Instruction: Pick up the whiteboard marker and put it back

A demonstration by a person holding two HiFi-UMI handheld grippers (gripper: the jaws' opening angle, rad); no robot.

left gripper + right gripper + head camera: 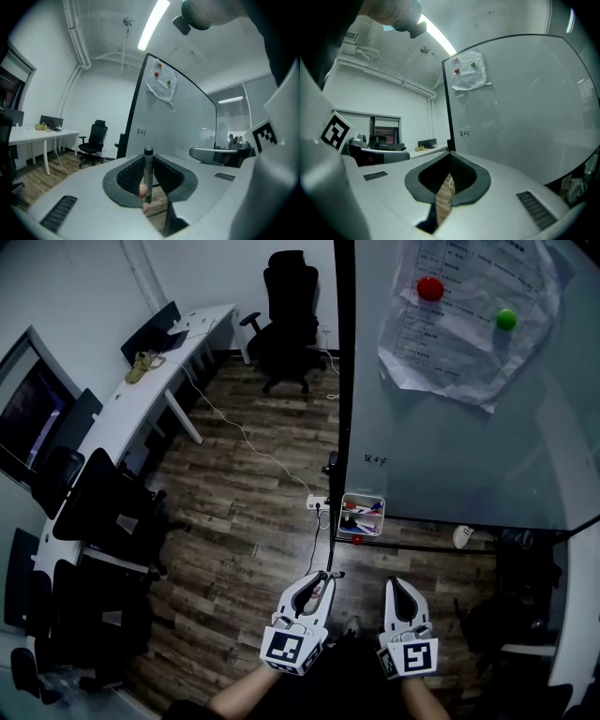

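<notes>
One marker clamped upright between left gripper jaws.

The wood floor is occupied by a chair, a desk and a power strip.

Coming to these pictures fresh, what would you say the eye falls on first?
The big whiteboard fills the right of the head view, with a crumpled paper pinned near its top by a red magnet and a green magnet. Next, the left gripper is closed on a dark whiteboard marker, held upright between its pads.
</notes>
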